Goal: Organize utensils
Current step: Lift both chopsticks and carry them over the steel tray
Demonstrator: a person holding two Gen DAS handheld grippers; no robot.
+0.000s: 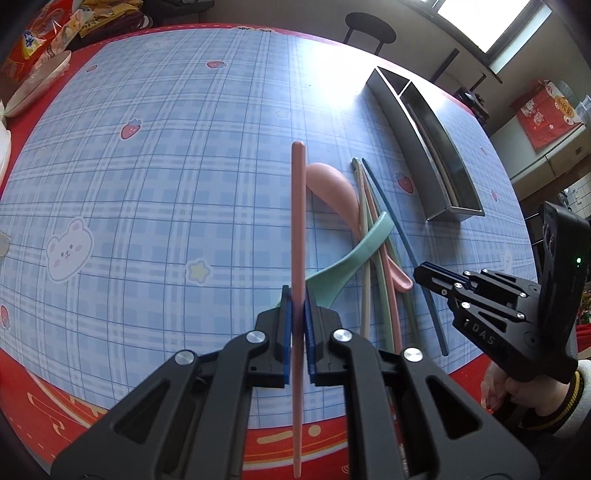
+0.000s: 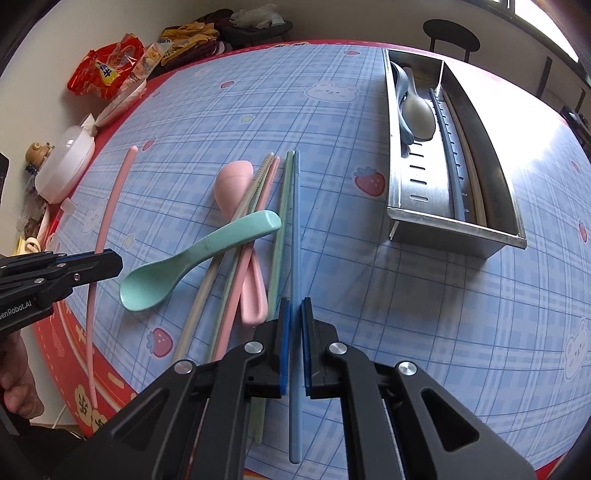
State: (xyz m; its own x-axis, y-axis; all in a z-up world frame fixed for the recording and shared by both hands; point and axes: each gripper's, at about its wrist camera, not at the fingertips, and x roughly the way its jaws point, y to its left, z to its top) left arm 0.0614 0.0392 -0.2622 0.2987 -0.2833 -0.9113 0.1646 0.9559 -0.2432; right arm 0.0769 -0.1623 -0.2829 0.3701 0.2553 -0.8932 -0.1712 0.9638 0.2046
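Gripping slim pink chopstick (image 1: 297, 236), blue chopstick (image 2: 295, 280) clamped

A round surface (image 1: 155, 206) covered in blue plaid cloth with bears and strawberries, bordered in red. Beyond its far edge stands a black round stool (image 1: 369, 29). Bright windows (image 1: 491, 22) at the upper right throw glare across the cloth. Pale walls (image 2: 55, 48) behind.

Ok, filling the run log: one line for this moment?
left gripper: shut on pink chopstick | right gripper: shut on blue chopstick | metal tray: part-filled
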